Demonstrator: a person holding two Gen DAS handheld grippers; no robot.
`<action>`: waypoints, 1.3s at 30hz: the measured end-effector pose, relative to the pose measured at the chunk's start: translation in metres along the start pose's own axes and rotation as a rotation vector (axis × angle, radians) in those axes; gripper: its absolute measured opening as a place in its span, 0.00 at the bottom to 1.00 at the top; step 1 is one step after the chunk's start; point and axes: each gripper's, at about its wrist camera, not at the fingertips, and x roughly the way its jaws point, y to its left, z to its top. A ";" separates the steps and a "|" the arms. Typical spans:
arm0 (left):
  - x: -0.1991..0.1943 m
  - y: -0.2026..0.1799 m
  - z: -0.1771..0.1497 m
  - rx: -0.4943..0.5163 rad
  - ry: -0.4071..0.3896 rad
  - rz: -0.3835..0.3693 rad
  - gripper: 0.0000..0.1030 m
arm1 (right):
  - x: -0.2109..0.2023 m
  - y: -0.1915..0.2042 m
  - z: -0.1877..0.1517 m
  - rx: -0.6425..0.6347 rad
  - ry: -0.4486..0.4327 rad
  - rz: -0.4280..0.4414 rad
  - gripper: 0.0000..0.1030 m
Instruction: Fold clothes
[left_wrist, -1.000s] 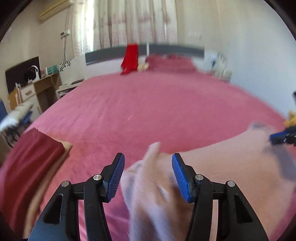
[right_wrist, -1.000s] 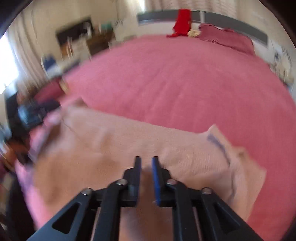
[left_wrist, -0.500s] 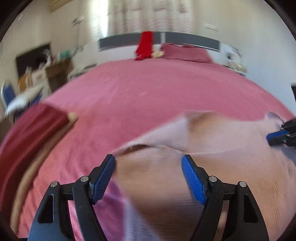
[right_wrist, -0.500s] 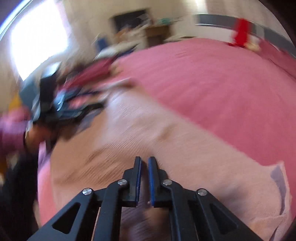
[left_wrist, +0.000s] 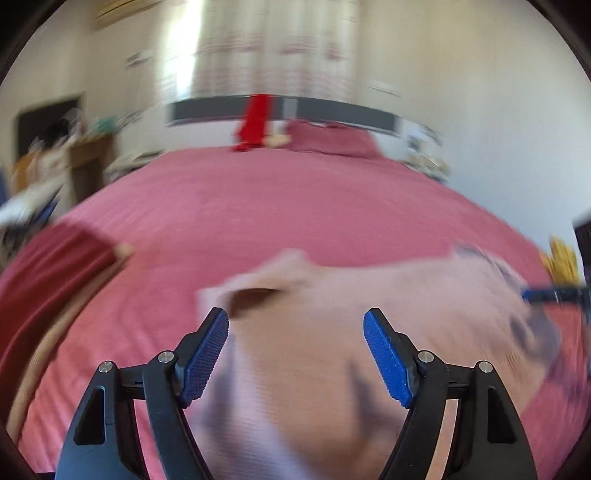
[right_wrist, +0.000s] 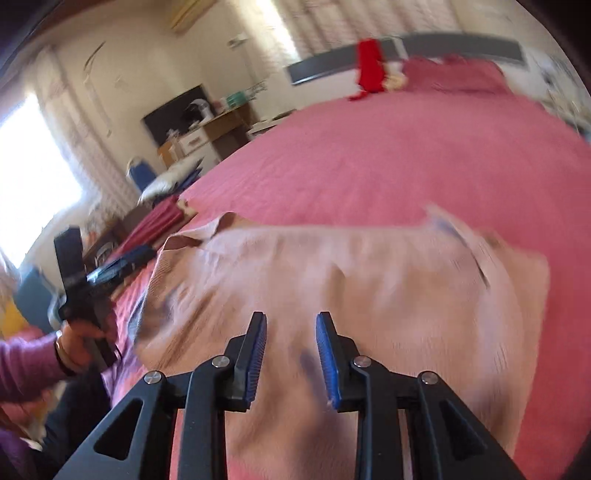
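A pale pink garment (left_wrist: 332, 332) lies spread on the pink bed (left_wrist: 295, 206); it also shows in the right wrist view (right_wrist: 332, 277), with a striped edge at its right. My left gripper (left_wrist: 295, 354) is wide open above its near part, holding nothing. My right gripper (right_wrist: 291, 350) is open above the garment's near edge, and nothing is between its pads. The left gripper also shows in the right wrist view (right_wrist: 107, 273), held by a hand at the garment's left side. The right gripper's tip shows at the right edge of the left wrist view (left_wrist: 546, 294).
A folded dark red garment (left_wrist: 44, 280) lies on the bed's left edge. A red cloth (left_wrist: 255, 122) hangs on the headboard beside a pink pillow (left_wrist: 328, 140). A desk with clutter (right_wrist: 207, 129) stands left of the bed.
My right gripper was shut on the garment and has opened, letting it go. My left gripper has opened wider. The garment has dropped and spread flatter on the bed.
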 end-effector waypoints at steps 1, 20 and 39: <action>0.007 -0.015 -0.001 0.060 0.017 -0.023 0.75 | -0.001 -0.005 -0.003 0.020 -0.003 0.015 0.29; 0.016 0.051 0.001 -0.151 0.011 -0.008 0.90 | -0.002 -0.073 0.032 0.194 -0.150 -0.076 0.25; -0.043 0.072 -0.016 -0.236 -0.003 0.060 0.90 | -0.029 0.004 -0.040 0.206 -0.108 -0.165 0.30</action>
